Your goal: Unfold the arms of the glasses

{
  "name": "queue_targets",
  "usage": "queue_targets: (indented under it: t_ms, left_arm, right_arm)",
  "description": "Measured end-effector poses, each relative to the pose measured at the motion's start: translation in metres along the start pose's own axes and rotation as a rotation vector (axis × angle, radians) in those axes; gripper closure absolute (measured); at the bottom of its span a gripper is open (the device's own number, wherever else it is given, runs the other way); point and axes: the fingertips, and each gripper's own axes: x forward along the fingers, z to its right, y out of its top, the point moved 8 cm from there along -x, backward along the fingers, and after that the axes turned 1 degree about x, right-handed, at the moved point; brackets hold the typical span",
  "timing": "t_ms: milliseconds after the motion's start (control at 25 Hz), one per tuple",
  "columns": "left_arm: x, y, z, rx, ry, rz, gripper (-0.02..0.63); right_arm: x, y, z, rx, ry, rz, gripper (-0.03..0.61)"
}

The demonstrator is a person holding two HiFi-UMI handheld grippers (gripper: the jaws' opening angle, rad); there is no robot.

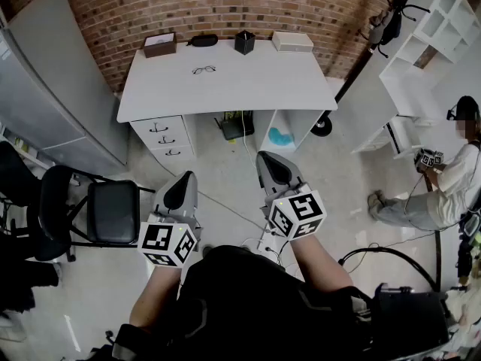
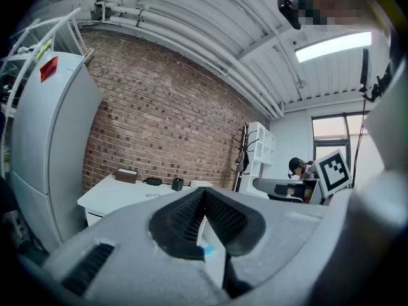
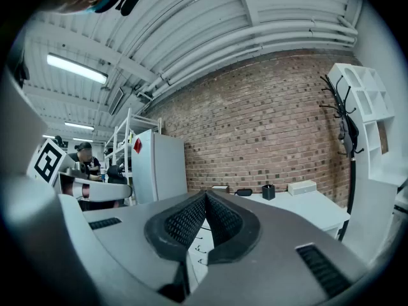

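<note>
A pair of thin dark-framed glasses (image 1: 204,70) lies on the white desk (image 1: 255,89) far ahead of me, a faint small shape (image 2: 151,195) in the left gripper view. My left gripper (image 1: 183,189) and right gripper (image 1: 272,165) are held side by side over the floor, well short of the desk. Both are shut with nothing between their jaws. In the gripper views the ribbed pads (image 2: 203,215) (image 3: 205,217) meet at the tip.
Along the desk's back edge stand a brown box (image 1: 159,44), a black case (image 1: 203,40), a black cup (image 1: 244,42) and a white box (image 1: 292,41). A grey cabinet (image 1: 52,89) and a black chair (image 1: 98,210) are at left. A person (image 1: 443,183) crouches at right by white shelves (image 1: 436,43).
</note>
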Motion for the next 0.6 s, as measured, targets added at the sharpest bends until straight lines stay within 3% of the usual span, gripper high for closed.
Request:
queue_targets:
  t_ms: [600]
  left_arm:
    - [-0.006, 0.001, -0.018, -0.014, 0.014, 0.008, 0.604]
  right_arm:
    - [0.014, -0.002, -0.019, -0.003, 0.007, 0.0, 0.571]
